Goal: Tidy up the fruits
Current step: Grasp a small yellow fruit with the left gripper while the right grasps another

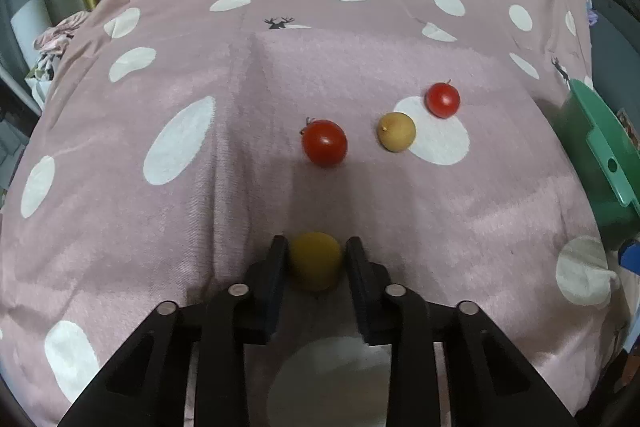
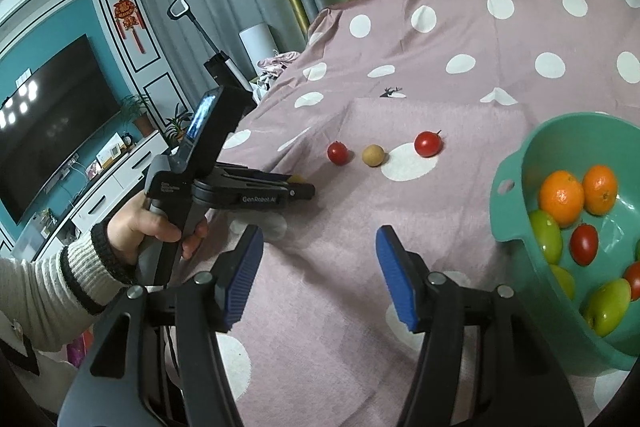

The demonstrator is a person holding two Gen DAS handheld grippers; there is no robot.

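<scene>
My left gripper [image 1: 316,247] is shut on a small yellow-brown fruit [image 1: 315,261], its pads pressed against both sides, low over the pink dotted cloth [image 1: 200,187]. Beyond it lie a red tomato [image 1: 324,143], a tan round fruit [image 1: 397,131] and a second red tomato [image 1: 443,100]. In the right wrist view the left gripper [image 2: 300,187] shows side-on in a person's hand [image 2: 152,227], and the loose fruits are the tomato [image 2: 338,152], the tan fruit [image 2: 373,155] and the other tomato [image 2: 428,143]. My right gripper [image 2: 320,239] hangs open, nothing between its blue pads.
A green bowl [image 2: 516,211] at the right holds two oranges [image 2: 562,197], green fruits and small tomatoes; its rim [image 1: 600,143] shows at the right edge of the left wrist view. Curtains hang behind the cloth. A TV and cabinet stand far left.
</scene>
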